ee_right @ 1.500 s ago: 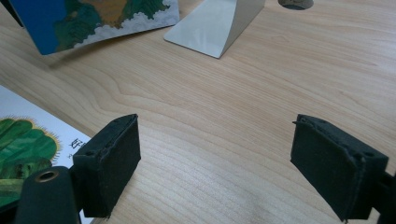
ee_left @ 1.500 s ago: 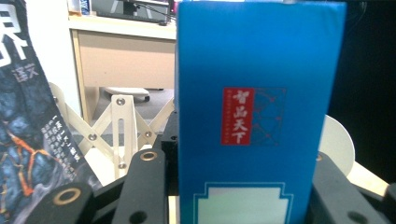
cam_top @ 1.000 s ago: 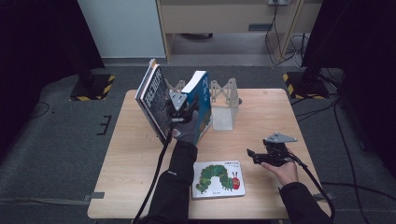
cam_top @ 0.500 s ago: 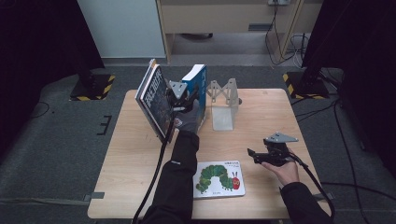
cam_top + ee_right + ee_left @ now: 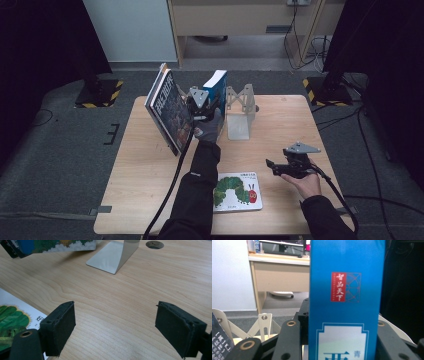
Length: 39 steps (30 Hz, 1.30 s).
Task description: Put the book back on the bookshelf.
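left claw (image 5: 206,106) clamped on blue book (image 5: 216,85), upright beside bookend (image 5: 239,112) | right claw (image 5: 278,168) empty, jaws wide, low over bench (image 5: 140,165) | advice: lower book vertical against bookend, release after base seated

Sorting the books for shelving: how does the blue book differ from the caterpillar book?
The blue book stands upright, clamped in the left gripper; the caterpillar book lies flat and untouched on the table. The blue book's cover is blue with red; the caterpillar book's is white with green. Both carry Chinese text.
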{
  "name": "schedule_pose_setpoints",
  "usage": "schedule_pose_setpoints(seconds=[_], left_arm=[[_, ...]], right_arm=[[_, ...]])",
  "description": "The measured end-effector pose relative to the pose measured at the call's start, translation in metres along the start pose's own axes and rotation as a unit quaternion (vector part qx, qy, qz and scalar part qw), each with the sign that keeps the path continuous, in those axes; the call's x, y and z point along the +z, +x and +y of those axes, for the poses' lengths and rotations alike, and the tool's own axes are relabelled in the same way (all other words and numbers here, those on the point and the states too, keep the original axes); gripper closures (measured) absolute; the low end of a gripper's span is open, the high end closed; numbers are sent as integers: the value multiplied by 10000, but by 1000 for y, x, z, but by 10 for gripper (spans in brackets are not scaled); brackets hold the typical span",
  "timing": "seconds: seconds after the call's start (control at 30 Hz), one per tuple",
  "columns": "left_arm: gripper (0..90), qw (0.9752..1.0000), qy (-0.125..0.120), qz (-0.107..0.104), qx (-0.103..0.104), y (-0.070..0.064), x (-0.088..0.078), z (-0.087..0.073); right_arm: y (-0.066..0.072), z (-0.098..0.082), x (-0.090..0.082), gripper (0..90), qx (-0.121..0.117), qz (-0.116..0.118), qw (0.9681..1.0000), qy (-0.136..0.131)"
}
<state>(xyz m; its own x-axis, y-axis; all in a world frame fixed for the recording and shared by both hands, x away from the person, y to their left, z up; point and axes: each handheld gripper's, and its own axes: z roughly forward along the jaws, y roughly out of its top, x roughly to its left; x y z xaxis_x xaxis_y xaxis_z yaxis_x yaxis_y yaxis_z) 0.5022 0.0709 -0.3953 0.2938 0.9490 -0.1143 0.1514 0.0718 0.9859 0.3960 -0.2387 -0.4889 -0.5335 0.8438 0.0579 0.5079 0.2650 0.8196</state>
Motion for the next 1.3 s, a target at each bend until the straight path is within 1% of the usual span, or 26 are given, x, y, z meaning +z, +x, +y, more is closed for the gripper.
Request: schedule_pose_setpoints(seconds=[0.07,0.17,0.23,0.3,0.4,0.43,0.53,0.57,0.63,0.73,0.8,0.83,0.9,0.93,1.07,1.13,1.2,1.23,1.3], left_arm=[[606,10000,-29,-33,34,-2,-3,-3],[601,9998,-26,-93,157,-5,-11,-8],[601,9998,-36,-143,141,-6,-16,-10],[601,9997,-39,-174,180,-7,-23,-14],[600,9995,-18,-199,255,-8,-31,-17],[599,9995,-18,-195,248,-8,-32,-17],[598,9994,19,-191,287,-7,-38,-19],[598,9993,43,-214,305,-6,-39,-20],[597,9994,54,-234,247,-5,-43,-22],[595,9991,100,-259,309,-4,-50,-26],[593,9990,143,-292,310,-4,-53,-30],[593,9989,89,-315,323,-3,-54,-32],[592,9989,119,-328,308,-3,-54,-31],[592,9989,130,-305,344,-4,-54,-31],[590,9987,62,-354,374,-1,-55,-33],[587,9983,137,-366,440,1,-57,-35],[580,9980,145,-422,445,3,-60,-37],[577,9975,149,-480,488,5,-63,-38],[570,9970,175,-562,511,7,-67,-40]], right_arm=[[0,0,0,166,-11,2,10000,6],[1,0,0,166,6,-3,10000,14],[1,0,0,166,13,-10,10000,45],[1,-1,0,166,-1,-15,10000,42],[1,-1,1,166,-13,-18,10000,56],[1,-1,1,167,-57,-16,10000,70],[1,-1,1,167,-34,-11,10000,82],[1,-1,1,167,-33,-18,10000,86],[1,-1,1,167,-32,-22,10000,89],[1,-1,1,168,-49,-28,9999,89],[1,-1,1,167,-33,-25,9999,108],[1,-1,1,168,-39,-23,9999,108],[1,-1,1,168,-35,-28,9999,122],[1,-1,1,168,-62,-35,9999,131],[1,-1,1,168,-59,-37,9999,126],[1,-1,1,168,-77,-43,9999,115],[1,-1,1,168,-64,-31,9999,142],[1,-1,1,168,-72,-32,9999,147],[2,-1,1,168,-74,-36,9999,145]])
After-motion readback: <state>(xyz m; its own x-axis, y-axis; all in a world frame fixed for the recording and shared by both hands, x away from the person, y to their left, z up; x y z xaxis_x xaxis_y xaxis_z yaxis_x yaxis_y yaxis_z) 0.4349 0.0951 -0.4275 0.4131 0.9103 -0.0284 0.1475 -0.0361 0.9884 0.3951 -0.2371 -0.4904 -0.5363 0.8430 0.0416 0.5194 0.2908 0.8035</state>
